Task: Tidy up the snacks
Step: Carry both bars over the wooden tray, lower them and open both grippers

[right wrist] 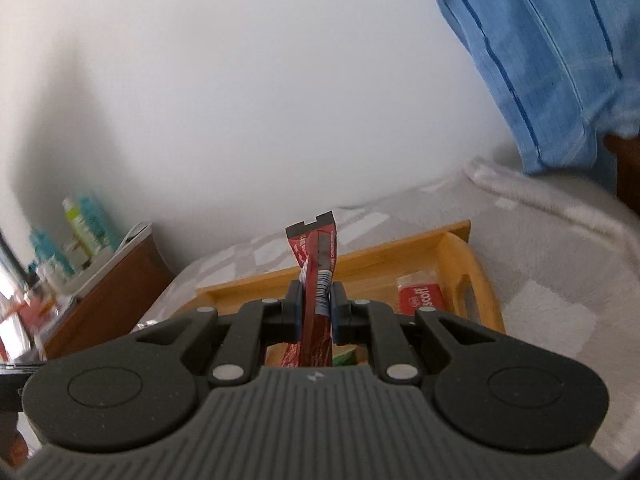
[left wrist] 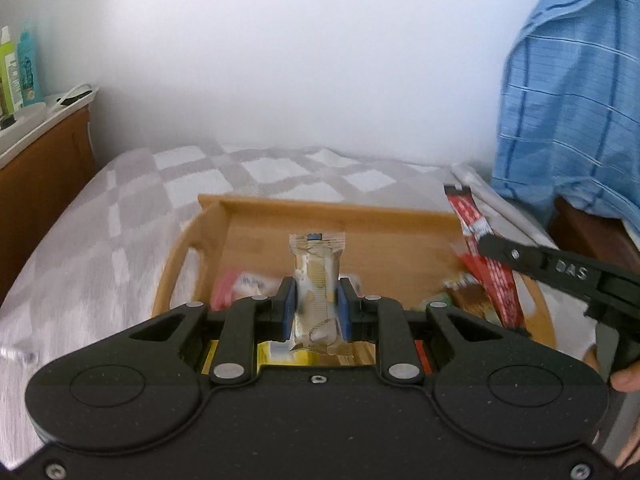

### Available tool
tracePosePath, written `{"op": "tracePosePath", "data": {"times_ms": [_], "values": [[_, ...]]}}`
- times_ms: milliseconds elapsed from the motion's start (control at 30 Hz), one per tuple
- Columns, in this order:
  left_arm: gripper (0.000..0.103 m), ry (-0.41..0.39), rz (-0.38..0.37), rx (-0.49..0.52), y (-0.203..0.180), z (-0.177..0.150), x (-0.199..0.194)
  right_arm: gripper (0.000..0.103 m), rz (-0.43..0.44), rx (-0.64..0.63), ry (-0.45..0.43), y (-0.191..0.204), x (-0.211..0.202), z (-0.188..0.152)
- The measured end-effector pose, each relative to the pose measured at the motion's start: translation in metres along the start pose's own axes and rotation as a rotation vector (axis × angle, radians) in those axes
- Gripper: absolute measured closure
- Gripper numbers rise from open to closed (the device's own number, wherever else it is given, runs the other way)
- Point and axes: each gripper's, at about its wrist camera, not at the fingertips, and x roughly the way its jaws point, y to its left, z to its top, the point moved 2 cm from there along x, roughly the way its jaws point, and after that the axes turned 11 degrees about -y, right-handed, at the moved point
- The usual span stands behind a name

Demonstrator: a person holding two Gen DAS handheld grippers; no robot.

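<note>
Left gripper (left wrist: 316, 308) clamps a gold-wrapped snack (left wrist: 317, 280) — over the tray (left wrist: 320, 210).

Snacks in tray (left wrist: 400, 216) blurred, partly hidden behind left tool (left wrist: 316, 312). Bottles (right wrist: 86, 224) too blurry to read. Blue shirt (left wrist: 572, 100) cut off by edge.

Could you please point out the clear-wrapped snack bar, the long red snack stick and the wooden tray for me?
clear-wrapped snack bar (left wrist: 316, 268), left wrist view, upper part of the wrapper above the fingers.
long red snack stick (right wrist: 316, 252), right wrist view, upper half above the fingers.
wooden tray (left wrist: 340, 210), left wrist view, far wall.
</note>
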Motion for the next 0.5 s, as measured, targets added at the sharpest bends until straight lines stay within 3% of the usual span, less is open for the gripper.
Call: {"op": "tracePosePath", "data": {"times_ms": [200,500], "values": [[0.083,0.038,0.04,-0.048,0.009,0.016,0.043,0.087,0.059,0.023,0.148,-0.013,0.043,0.0],[0.083,0.085,0.093,-0.063,0.015,0.015,0.08,0.086,0.117,-0.081,0.244,0.001,0.081,-0.004]]}}
